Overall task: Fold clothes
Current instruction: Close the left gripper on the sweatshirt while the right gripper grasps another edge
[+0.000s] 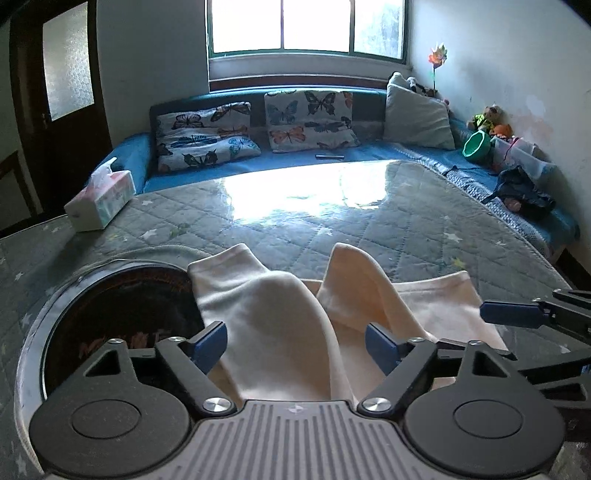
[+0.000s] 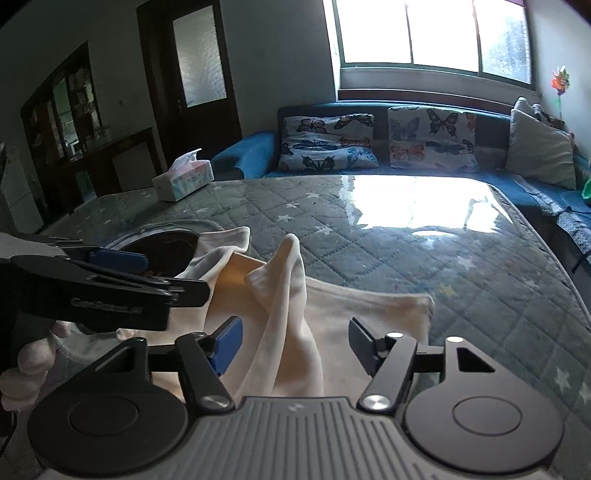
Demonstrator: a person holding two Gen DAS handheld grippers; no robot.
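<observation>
Garment (image 1: 280, 325) lies on near part of quilted table (image 1: 295, 229), w/ round tray (image 1: 122, 291) just left of it. Tissue box (image 1: 101, 201) sits far left on table; sofa (image 1: 369, 155) runs behind, butterfly cushions (image 1: 310, 120) on it, window (image 1: 306, 26) above.

Cream garment (image 1: 280, 332) rumpled on quilted table (two ridges raised), partly flat.

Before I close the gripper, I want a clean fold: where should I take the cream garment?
Probably at the raised leg end of the cream garment, coming from the near side along its length. The end stands up, so the left gripper, open astride it, can likely pinch both layers.
</observation>
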